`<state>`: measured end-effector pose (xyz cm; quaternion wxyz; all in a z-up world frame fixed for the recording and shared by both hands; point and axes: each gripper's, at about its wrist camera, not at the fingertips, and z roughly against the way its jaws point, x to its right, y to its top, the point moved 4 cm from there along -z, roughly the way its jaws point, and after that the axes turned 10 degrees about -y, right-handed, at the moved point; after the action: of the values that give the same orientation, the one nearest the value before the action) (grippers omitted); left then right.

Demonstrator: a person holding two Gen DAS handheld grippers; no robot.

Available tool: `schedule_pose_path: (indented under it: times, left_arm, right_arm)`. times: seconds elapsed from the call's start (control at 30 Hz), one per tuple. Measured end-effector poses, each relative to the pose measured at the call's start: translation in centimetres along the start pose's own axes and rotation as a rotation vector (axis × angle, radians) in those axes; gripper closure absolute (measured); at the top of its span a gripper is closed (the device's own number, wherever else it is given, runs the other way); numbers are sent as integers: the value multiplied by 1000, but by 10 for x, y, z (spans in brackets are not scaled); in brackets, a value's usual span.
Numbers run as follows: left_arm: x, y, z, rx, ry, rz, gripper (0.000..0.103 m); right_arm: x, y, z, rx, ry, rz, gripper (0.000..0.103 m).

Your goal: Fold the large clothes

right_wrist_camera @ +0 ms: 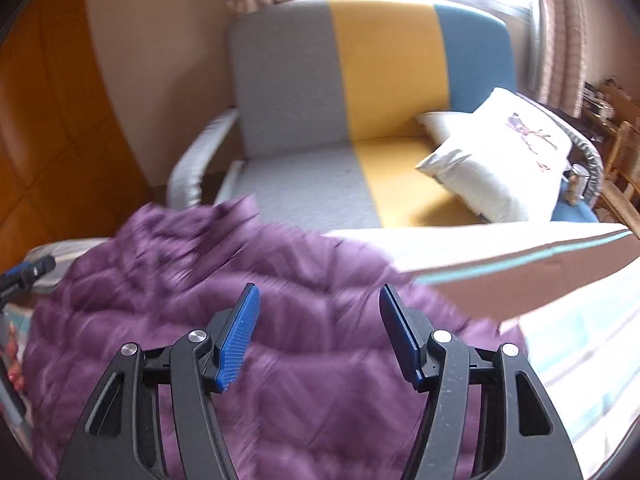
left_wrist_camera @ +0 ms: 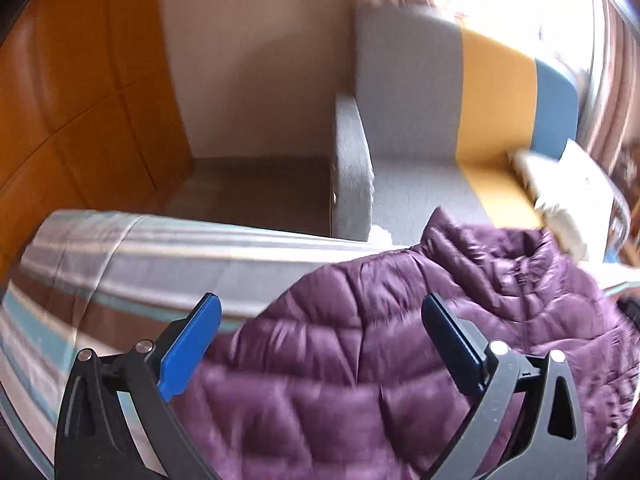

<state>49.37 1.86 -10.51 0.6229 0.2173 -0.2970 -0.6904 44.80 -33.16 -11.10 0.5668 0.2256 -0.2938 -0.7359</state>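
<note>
A purple quilted puffer jacket (left_wrist_camera: 360,340) lies crumpled on a striped bed cover (left_wrist_camera: 120,264), its collar and zip toward the far right. My left gripper (left_wrist_camera: 320,320) is open and empty, its blue pads spread just above the jacket's near left part. In the right wrist view the same jacket (right_wrist_camera: 180,280) fills the lower left, blurred by motion. My right gripper (right_wrist_camera: 320,320) is open and empty above the jacket's right part. The other gripper's tip (right_wrist_camera: 28,270) shows at the far left edge.
A grey, yellow and blue sofa (right_wrist_camera: 380,80) stands just past the bed edge, with white pillows (right_wrist_camera: 500,160) on its right side. A wooden wardrobe (left_wrist_camera: 72,100) stands at the left. The striped cover (right_wrist_camera: 560,320) extends to the right. A wicker chair (right_wrist_camera: 624,160) is far right.
</note>
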Motion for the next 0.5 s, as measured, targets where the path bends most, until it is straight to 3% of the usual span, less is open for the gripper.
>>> schedule_pose_path:
  times: [0.23,0.37,0.43,0.5]
  left_arm:
    - [16,10,-75,-156,-8,-213,3]
    - [6,-1,-88,-180,-75,-134,2]
    - [-1,-3,-89,-167,-117,-73,3]
    - [0,-5,-89,-150,-108,-78,12]
  right_arm:
    - [-22,19,-66,-99,-54,219,41]
    - [-18,19,-91,-140,-40,209,31]
    - [-15,13,-95,-146,4,176,45]
    - [-14,8,-90,-118,-14,170,60]
